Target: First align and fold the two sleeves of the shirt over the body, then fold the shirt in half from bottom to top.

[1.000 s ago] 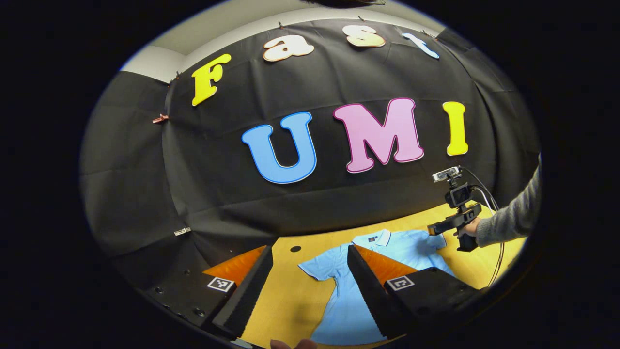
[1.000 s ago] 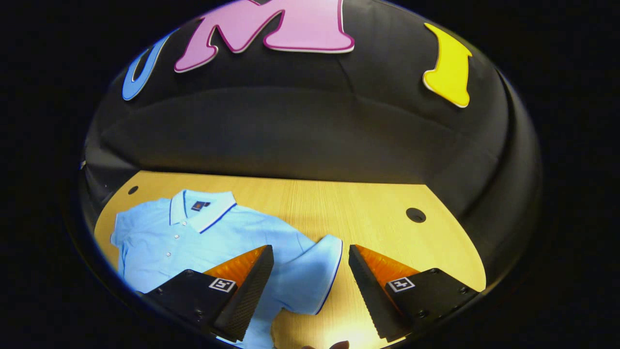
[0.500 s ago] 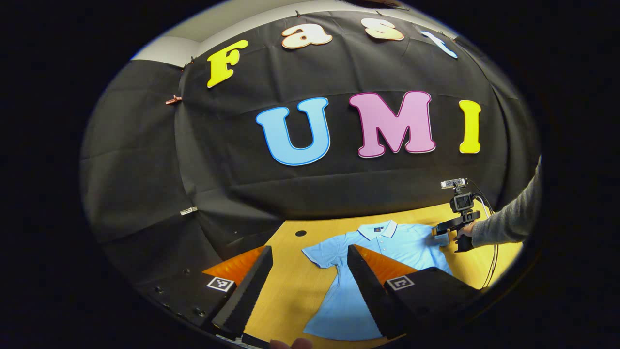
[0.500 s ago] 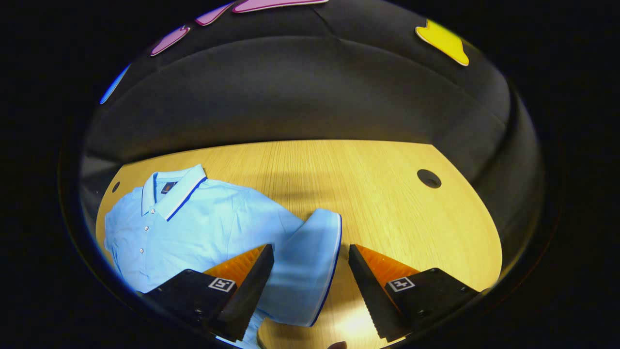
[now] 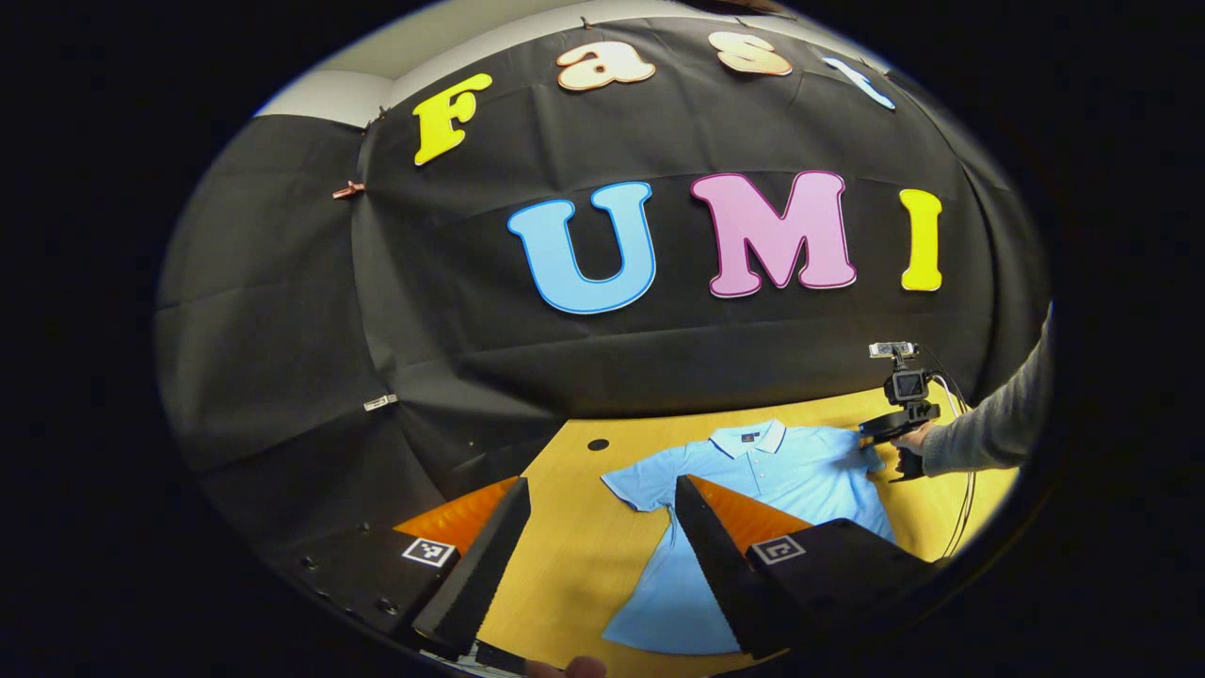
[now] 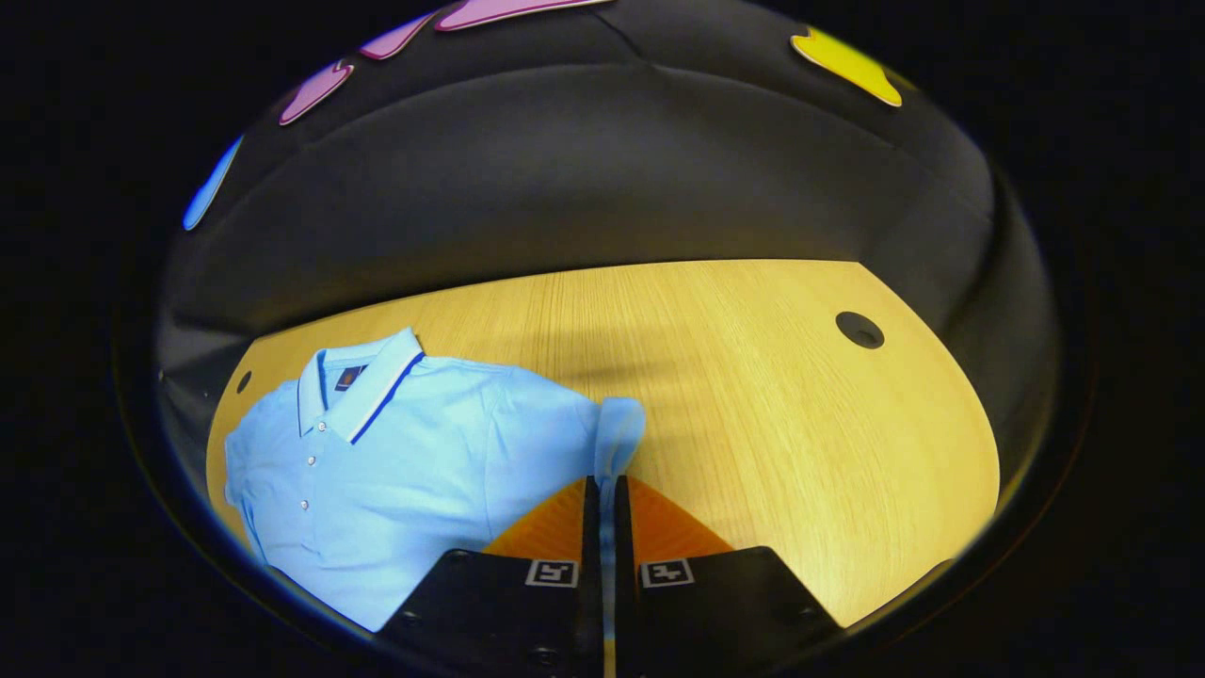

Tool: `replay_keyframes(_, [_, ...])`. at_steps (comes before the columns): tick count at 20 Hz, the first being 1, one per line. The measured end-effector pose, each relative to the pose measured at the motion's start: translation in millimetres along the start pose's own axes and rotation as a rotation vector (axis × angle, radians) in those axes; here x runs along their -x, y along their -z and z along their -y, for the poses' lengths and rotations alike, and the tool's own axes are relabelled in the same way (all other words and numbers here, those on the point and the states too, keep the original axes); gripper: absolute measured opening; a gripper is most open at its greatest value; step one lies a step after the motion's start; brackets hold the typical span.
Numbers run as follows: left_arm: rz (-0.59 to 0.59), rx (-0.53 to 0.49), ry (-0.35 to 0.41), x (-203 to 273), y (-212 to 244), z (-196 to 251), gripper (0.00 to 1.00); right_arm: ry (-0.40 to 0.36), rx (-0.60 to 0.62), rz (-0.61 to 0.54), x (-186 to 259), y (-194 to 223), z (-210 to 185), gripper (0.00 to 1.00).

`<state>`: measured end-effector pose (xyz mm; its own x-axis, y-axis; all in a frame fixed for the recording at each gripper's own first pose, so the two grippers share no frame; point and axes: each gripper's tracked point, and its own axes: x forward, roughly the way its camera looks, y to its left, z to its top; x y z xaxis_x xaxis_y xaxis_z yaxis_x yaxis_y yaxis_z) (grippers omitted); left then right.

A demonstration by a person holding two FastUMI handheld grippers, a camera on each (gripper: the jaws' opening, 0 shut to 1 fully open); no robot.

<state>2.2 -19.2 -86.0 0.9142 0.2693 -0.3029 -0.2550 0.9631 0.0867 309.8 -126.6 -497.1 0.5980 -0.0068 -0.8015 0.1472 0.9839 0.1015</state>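
Right tongs [image 6: 603, 494] are clamped on the shirt's sleeve [image 6: 617, 435]: in the right gripper view both fingers stand pressed together with a thin band of light-blue cloth pinched between them, and the sleeve rises in a narrow upright fold just beyond the tips. From the left gripper view the same right tongs [image 5: 868, 443] appear farther off at the shirt's shoulder, held by a hand [image 5: 915, 441] in a grey sleeve, with a small camera mounted on top and a cable trailing down behind.

Left tongs [image 5: 602, 527] stand wide apart with nothing between the fingers, hovering above the table [image 5: 565, 556] near the shirt's lower half.

Beyond them the light-blue polo shirt [image 6: 405, 471] lies flat and face up on the wooden table [image 6: 772, 405], collar toward the black cloth wall, buttons running down the front. Its other sleeve [image 5: 633, 488] lies spread out flat to the side, unfolded. The hem end reaches toward the left tongs. A round dark hole [image 6: 859, 330] sits in the tabletop, well apart from the shirt.
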Motion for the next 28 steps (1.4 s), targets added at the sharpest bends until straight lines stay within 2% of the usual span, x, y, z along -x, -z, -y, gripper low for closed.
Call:
replay_keyframes(3, [-0.004,0.004,-0.004,2,3,-3,0.98,0.008,-0.004,0.005,7,-4,-2,0.05])
replay_keyframes(5, [-0.005,0.004,-0.008,5,6,-6,0.98,-0.014,0.033,0.072,19,-23,-16,0.05])
replay_keyframes(8, [-0.004,0.01,-0.011,4,8,-11,0.98,-0.091,0.094,0.144,42,-43,-55,0.05])
replay_keyframes(14, [0.002,0.01,-0.023,7,6,-18,0.98,-0.255,0.252,0.187,76,-37,-144,0.05])
replay_keyframes(20, [-0.005,0.013,-0.056,17,12,-28,0.98,-0.386,0.373,0.152,93,-1,-224,0.05])
replay_keyframes(23, [-0.014,0.021,-0.08,25,16,-37,0.98,-0.414,0.445,0.107,89,29,-251,0.05])
replay_keyframes(28, [-0.032,0.033,-0.12,35,25,-51,0.99,-0.428,0.524,0.041,79,69,-274,0.05])
